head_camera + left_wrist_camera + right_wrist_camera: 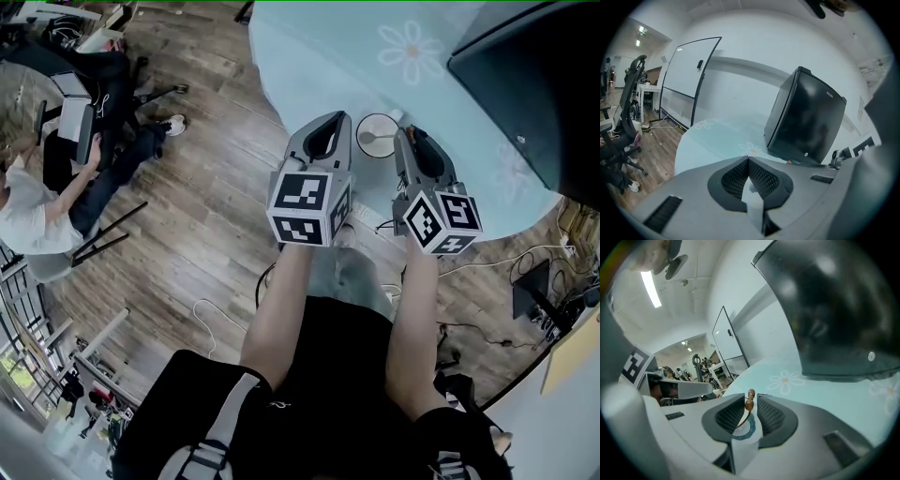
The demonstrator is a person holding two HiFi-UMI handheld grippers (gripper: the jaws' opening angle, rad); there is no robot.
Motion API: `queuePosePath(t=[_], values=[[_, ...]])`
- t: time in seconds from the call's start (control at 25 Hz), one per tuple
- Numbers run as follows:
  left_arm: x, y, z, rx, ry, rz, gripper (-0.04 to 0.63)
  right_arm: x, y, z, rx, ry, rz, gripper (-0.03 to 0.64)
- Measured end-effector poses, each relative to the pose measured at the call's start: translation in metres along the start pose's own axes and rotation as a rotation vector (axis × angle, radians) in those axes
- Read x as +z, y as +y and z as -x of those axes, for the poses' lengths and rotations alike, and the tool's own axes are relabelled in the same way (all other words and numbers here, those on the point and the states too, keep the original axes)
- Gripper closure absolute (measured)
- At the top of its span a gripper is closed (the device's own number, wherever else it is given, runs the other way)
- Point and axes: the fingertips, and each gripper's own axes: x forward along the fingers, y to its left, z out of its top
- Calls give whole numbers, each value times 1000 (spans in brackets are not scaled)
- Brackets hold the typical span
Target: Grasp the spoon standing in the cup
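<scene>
A white cup (378,134) stands near the front edge of the pale blue table (309,66). In the right gripper view a brown spoon handle (749,400) with a beaded tip rises from the cup's blue-patterned rim (740,431). My right gripper (750,401) is open around that handle, with its pads close on either side and slim gaps showing. In the head view the right gripper (405,137) sits at the cup's right side. My left gripper (330,120) hovers just left of the cup, shut, its pads meeting at the tips (749,159) with nothing in them.
A big black box (534,75) fills the table's far right and stands close ahead in both gripper views (806,122) (834,310). A person (37,187) sits on the wooden floor side at left. A whiteboard (689,79) stands beyond the table.
</scene>
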Motion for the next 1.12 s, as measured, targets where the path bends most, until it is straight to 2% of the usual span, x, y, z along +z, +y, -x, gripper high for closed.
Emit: queuePosePath(t=[0.2,1.12], values=[[5,-6,4,-8,-10,-11,594,2,4,4,8,-6,0,569],[56,-39,49,-35,-143,-89,594,67,46,51,92,-159,96,574]])
